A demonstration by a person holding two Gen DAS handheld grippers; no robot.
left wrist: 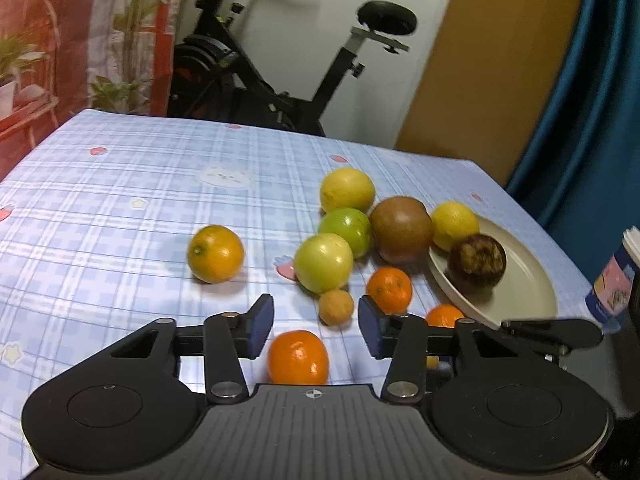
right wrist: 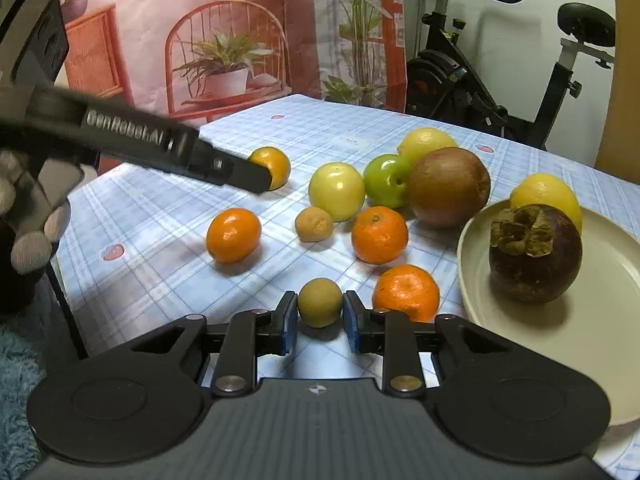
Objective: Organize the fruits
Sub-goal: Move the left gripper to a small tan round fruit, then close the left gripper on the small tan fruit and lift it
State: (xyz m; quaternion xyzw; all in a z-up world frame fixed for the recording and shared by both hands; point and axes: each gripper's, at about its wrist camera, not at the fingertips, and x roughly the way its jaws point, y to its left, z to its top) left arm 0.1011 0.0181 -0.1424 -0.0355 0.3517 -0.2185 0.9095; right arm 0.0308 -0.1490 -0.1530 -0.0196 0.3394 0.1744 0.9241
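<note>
Two grippers work over a blue checked tablecloth (right wrist: 168, 248) scattered with fruit. The right gripper (right wrist: 320, 312) has its blue pads pressed against both sides of a small tan fruit (right wrist: 320, 307) near the table's front edge, just left of a mandarin (right wrist: 406, 292). The left gripper (left wrist: 316, 328) stands partly open with nothing gripped; a mandarin (left wrist: 298, 356) lies on the cloth between and below its fingers, clear of the pads. In the right wrist view that gripper reaches in from the left, held by a gloved hand (right wrist: 32, 232), its tip in front of an orange (right wrist: 274, 166). Beyond sit another small tan fruit (right wrist: 314, 224), a third mandarin (right wrist: 379, 234), a pale green apple (right wrist: 337, 190), a darker green apple (right wrist: 386, 180), a lemon (right wrist: 426, 142) and a brown round fruit (right wrist: 449, 187), crowded close together. On the right a cream plate (right wrist: 580, 344) holds a dark mangosteen (right wrist: 535, 254), with a second lemon (right wrist: 546, 196) at its far rim. An exercise bike (left wrist: 256, 60) stands behind the table.
</note>
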